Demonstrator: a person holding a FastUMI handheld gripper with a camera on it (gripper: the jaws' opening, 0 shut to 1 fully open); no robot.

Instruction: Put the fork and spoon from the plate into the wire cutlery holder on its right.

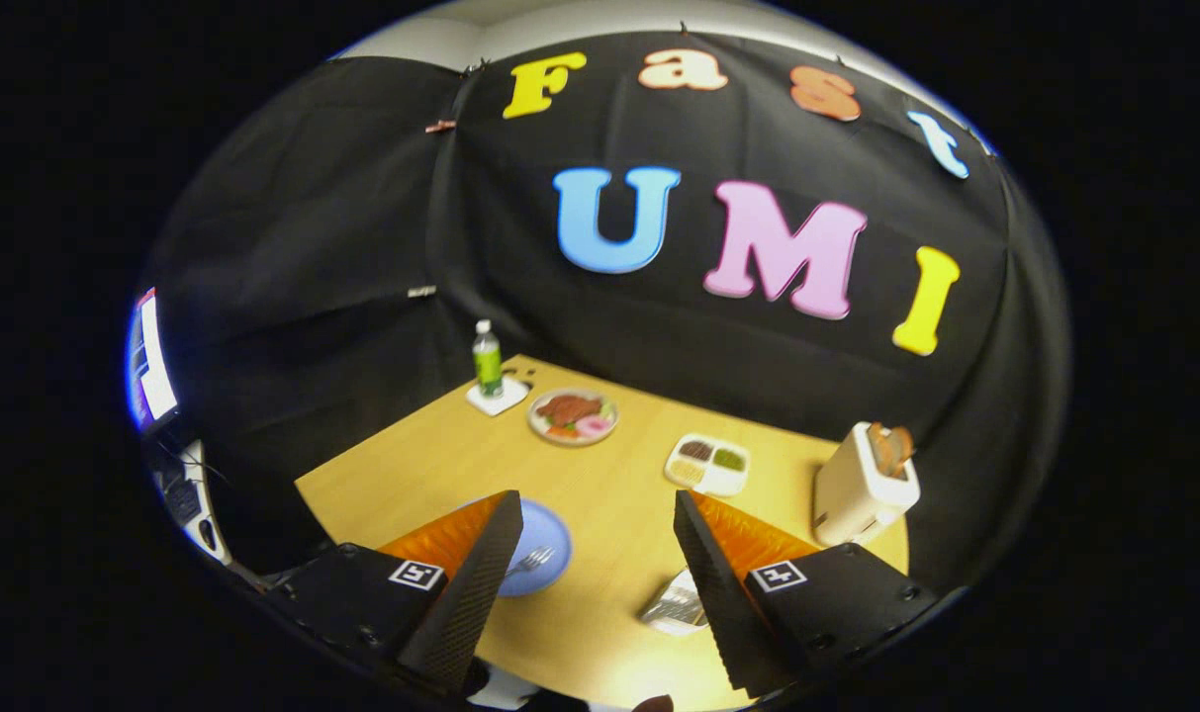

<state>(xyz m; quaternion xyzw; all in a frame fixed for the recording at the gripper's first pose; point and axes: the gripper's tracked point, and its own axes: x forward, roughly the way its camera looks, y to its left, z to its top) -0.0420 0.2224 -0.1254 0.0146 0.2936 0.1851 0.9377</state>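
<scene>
Hovering above the wooden table (609, 494), gripper (590, 578) spread wide, nothing held or touched, bare tabletop between the fingers. Fork (528, 564) lies on the blue plate (545, 539), just past the left finger; tines at the 2 o'clock end, long axis running 2-to-8 (handle end hidden behind the finger). Spoon can't be made out. Wire cutlery holder (676, 603) sits at 3 o'clock from the plate, against the right finger's inner edge, partly hidden; too blurred to tell what's inside. Further back: a round dish of food (573, 416) at 12 o'clock from the plate, a green bottle (487, 360) on a white coaster (497, 397) at its 10 o'clock, a compartment tray (707, 465) with three fillings at 1 o'clock, a cream toaster (864, 485) with toast (891, 448) sticking out, at 2 o'clock.
</scene>
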